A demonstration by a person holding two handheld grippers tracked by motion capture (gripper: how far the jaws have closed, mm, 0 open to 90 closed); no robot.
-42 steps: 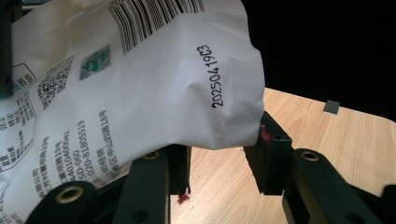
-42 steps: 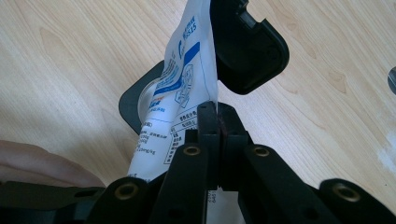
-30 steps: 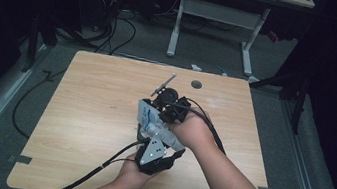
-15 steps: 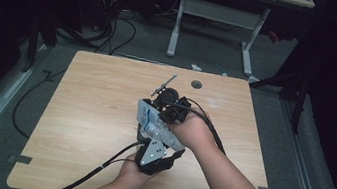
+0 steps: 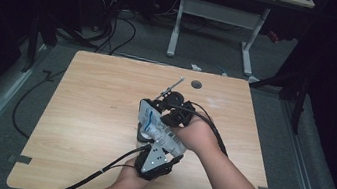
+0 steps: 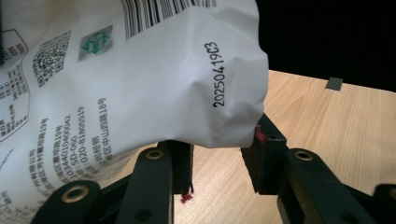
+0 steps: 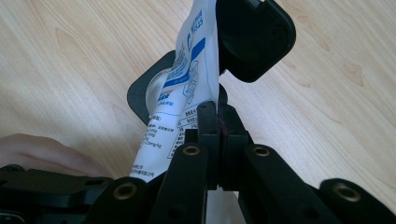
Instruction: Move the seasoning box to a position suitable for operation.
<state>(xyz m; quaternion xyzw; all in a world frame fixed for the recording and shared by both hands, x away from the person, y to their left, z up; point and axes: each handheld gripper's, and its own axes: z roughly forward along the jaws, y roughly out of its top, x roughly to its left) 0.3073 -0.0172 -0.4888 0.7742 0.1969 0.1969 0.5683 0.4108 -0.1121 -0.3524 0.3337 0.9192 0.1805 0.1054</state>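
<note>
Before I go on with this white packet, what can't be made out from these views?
- White packet: left gripper view, top and left edges crop it; contents unknown.
- Left gripper: whether its fingers press the packet; the packet's bulge covers the contact.
- Black round thing: right gripper view, packet covers most of it.
- Right gripper, shut on the packet: high view, the hand hides its fingers.

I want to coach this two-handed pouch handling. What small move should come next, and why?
Probably close the left gripper a little further onto the white pouch: its pads sit apart under the pouch's bulging corner, while the right gripper is clamped on the pouch's edge.
</note>
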